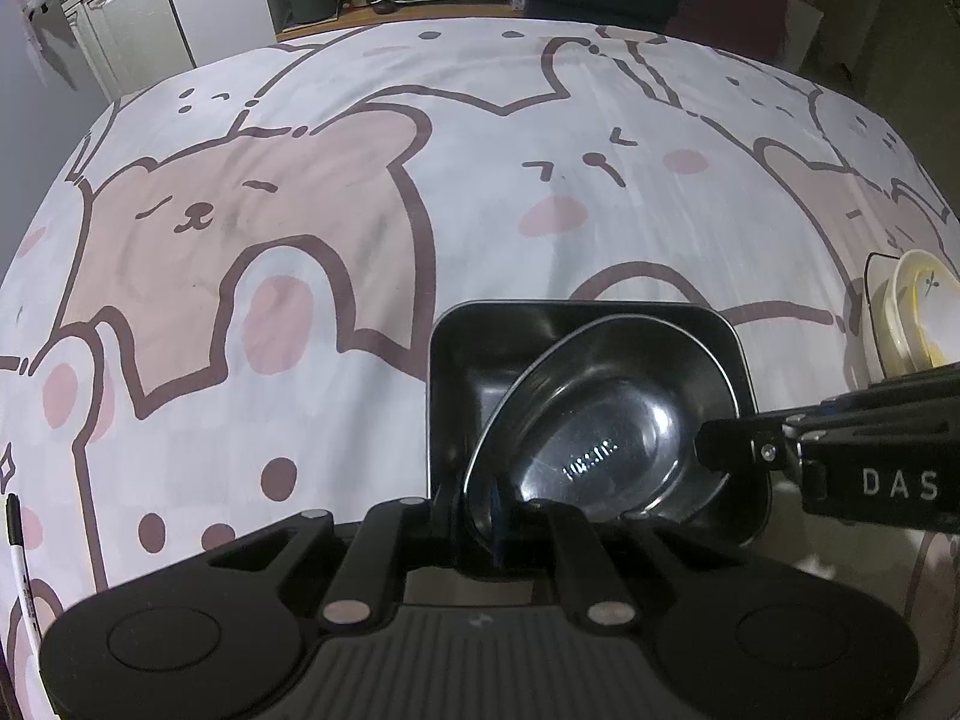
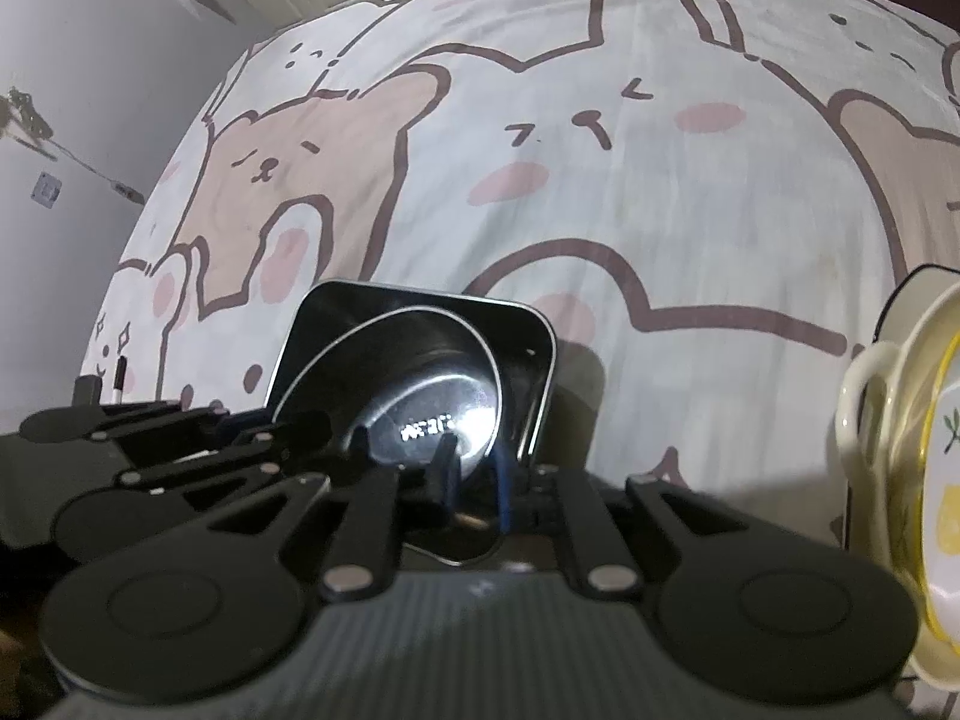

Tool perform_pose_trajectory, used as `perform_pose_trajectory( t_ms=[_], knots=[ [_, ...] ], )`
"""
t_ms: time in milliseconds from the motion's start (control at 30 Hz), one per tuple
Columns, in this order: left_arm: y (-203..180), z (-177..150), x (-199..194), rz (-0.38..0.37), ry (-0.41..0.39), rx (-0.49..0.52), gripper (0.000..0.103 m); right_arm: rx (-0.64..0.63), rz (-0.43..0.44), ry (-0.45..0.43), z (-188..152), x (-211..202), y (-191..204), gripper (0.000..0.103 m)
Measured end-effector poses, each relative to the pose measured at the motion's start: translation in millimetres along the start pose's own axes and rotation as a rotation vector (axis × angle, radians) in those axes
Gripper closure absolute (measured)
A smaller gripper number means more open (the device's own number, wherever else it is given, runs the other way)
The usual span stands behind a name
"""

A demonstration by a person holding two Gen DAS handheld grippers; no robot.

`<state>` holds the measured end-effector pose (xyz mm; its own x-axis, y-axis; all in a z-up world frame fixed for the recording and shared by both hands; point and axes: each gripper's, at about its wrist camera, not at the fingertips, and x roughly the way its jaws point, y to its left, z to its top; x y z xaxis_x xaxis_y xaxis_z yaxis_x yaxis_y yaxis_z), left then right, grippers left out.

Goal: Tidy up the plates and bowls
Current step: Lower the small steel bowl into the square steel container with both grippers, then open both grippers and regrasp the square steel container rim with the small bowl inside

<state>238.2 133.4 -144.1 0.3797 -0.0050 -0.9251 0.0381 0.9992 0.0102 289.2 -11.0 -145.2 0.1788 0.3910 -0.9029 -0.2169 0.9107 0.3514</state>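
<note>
A shiny dark round bowl (image 1: 600,420) leans tilted inside a black square dish (image 1: 468,360) on the bear-print cloth. My left gripper (image 1: 477,510) is shut on the bowl's near rim. From the right, my right gripper (image 1: 708,444) reaches over the bowl's right rim. In the right wrist view the same bowl (image 2: 420,372) lies in the square dish (image 2: 528,348). There my right gripper (image 2: 474,477) straddles the rim with a narrow gap showing, its pads not pressing. The left gripper (image 2: 348,438) grips the bowl's left edge.
Cream and yellow dishes (image 1: 912,312) stand stacked at the right edge, close beside my right gripper (image 2: 900,420). A marker pen (image 1: 18,570) lies at the far left of the cloth (image 1: 480,180). White cabinets and a wooden desk stand beyond the far edge.
</note>
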Motion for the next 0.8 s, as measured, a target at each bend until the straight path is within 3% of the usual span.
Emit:
perform_pose_trajectory(
  t_ms=[267, 367, 433, 533, 633, 667, 700, 800],
  knots=[
    [1.1, 1.0, -1.4, -0.008, 0.007, -0.004, 0.089, -0.006, 0.008, -0.005, 0.3, -5.0, -0.1, 0.086],
    [1.6, 2.1, -6.3, -0.016, -0.004, -0.011, 0.086, -0.014, 0.015, -0.019, 1.2, -10.2, -0.5, 0.082],
    [1.7, 3.4, -10.8, -0.027, -0.014, -0.014, 0.081, -0.017, 0.027, -0.028, 1.8, -13.7, -1.3, 0.075],
    [1.1, 5.5, -19.1, -0.049, -0.037, -0.011, 0.07, -0.029, 0.027, -0.043, 2.6, -19.9, -0.9, 0.061],
    [1.9, 7.1, -27.1, -0.066, -0.064, -0.009, 0.058, -0.049, 0.009, -0.066, 2.3, -27.4, -0.2, 0.054],
    [2.9, 7.6, -28.6, -0.066, -0.072, -0.009, 0.05, -0.049, 0.013, -0.071, 2.2, -29.9, -1.0, 0.052],
    [4.5, 8.0, -30.1, -0.065, -0.08, -0.01, 0.04, -0.048, 0.018, -0.074, 2.1, -32.3, -2.0, 0.045],
    [12.1, 9.4, -31.5, -0.066, -0.097, -0.022, 0.025, -0.045, 0.022, -0.094, 0.2, -39.3, -4.9, 0.024]
  ],
)
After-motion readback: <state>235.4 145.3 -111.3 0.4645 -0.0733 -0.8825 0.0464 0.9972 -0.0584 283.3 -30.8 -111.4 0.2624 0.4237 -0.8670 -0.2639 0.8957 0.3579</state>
